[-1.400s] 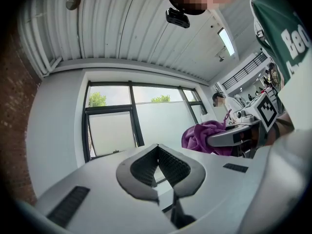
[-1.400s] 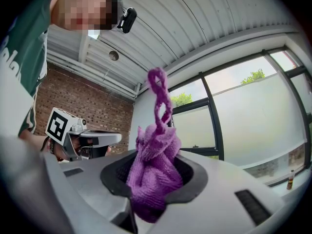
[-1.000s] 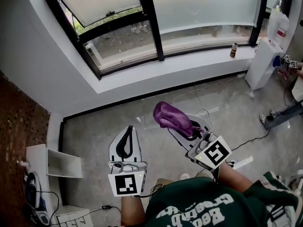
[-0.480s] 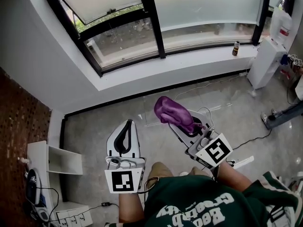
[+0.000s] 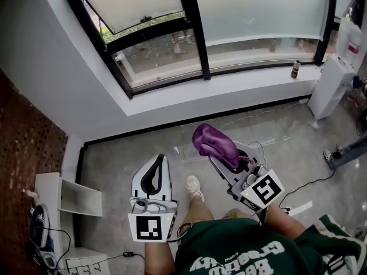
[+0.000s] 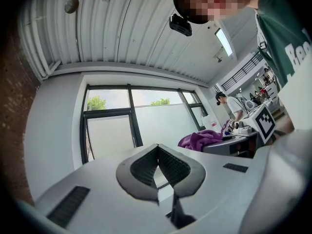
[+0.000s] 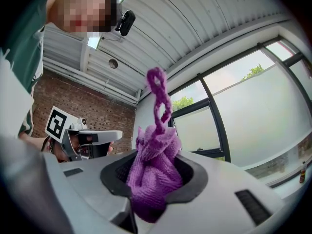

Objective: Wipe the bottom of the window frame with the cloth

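The purple cloth (image 5: 215,144) is pinched between the jaws of the right gripper (image 5: 228,157). It is bunched into a wad that bulges past the jaw tips, and one twisted end is seen reaching out beyond them. The jaws are pressed onto the fabric. Just to the left, the left gripper (image 5: 155,169) is seen with its jaws brought together at the tips and nothing between them. Ahead of both pairs of jaws and well apart from them, the black bottom rail of the window frame (image 5: 241,67) is seen above a white sill (image 5: 189,96). A small dark bottle (image 5: 295,69) is stood on the sill, off to the right of the jaws.
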The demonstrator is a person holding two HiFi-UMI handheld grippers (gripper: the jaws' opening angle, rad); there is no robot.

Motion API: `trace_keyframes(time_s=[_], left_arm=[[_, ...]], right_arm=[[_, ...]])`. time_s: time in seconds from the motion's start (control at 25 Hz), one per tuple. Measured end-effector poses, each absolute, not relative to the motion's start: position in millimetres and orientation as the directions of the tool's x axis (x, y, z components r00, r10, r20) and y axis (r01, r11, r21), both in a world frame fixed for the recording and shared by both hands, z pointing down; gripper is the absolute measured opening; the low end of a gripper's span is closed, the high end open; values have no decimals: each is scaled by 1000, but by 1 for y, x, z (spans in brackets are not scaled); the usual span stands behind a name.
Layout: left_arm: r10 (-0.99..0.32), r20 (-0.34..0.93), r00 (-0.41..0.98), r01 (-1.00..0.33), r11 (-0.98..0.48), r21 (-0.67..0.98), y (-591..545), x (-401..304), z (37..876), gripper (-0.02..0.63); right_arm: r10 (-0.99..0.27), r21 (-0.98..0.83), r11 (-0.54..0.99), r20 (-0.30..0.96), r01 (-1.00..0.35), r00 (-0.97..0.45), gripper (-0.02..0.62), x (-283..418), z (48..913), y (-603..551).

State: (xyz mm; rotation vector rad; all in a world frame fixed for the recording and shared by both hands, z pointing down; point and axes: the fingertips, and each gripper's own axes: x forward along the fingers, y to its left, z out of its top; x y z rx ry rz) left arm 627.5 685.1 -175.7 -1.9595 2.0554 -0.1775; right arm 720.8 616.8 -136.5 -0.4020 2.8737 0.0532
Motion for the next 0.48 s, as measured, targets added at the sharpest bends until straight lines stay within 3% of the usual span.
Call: trace_keyframes(time_s=[0.48], left_arm=[[-983,-182,-12,-953,66,-295,588,513,-155,9]], right_arm=[[-270,36,957,-249,-287,-930,132,606,-109,535]])
